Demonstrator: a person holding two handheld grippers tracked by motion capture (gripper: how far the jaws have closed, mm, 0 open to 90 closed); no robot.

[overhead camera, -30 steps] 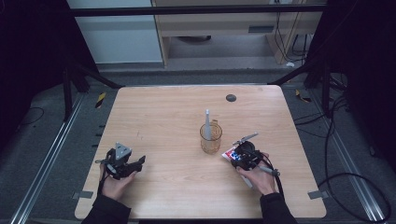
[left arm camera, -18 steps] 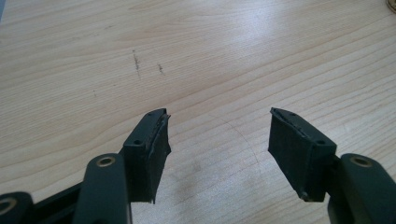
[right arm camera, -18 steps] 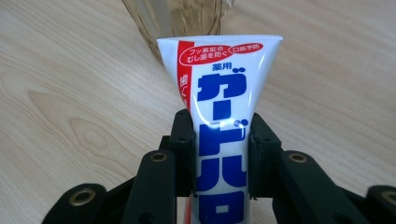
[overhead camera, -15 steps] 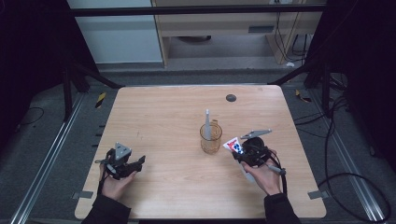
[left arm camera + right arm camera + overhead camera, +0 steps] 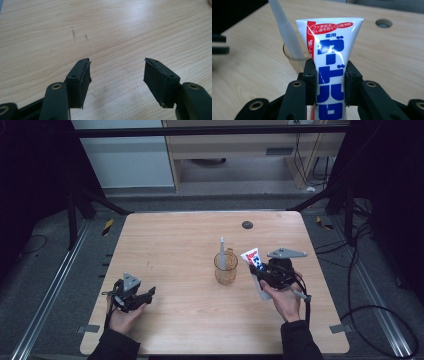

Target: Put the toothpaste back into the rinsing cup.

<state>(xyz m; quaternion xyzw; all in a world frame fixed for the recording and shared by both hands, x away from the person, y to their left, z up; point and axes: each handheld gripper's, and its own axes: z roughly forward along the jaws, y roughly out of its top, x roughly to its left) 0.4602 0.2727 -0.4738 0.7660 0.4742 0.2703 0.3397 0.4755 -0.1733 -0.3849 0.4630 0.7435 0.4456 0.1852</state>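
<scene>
The right gripper point(image 5: 261, 272), nearest the person at about 4 o'clock from the table's middle, has its jaws clamped on a toothpaste tube point(image 5: 329, 62); in the right gripper view both pads press the tube's sides, its flat crimped end pointing away from the hand. The tube is off the table point(image 5: 175, 245), just beside the glass cup point(image 5: 226, 268), at the cup's 3 o'clock.

The left gripper point(image 5: 117, 80), at about 8 o'clock, has its jaws wide apart over bare wood, with nothing between them.

By the look of it, the step in hand is carrying the tube to the cup, which already holds a white toothbrush point(image 5: 285, 30) leaning upright. The next move would call for bringing the tube over the rim and lowering it beside the brush without knocking the cup.

Past the cup, at 12 o'clock, a small round dark spot point(image 5: 247, 225) sits near the far edge; in the right gripper view it looks like a hole. The tube's cap end is hidden below the jaws, and the cup's base is cut off behind them.
</scene>
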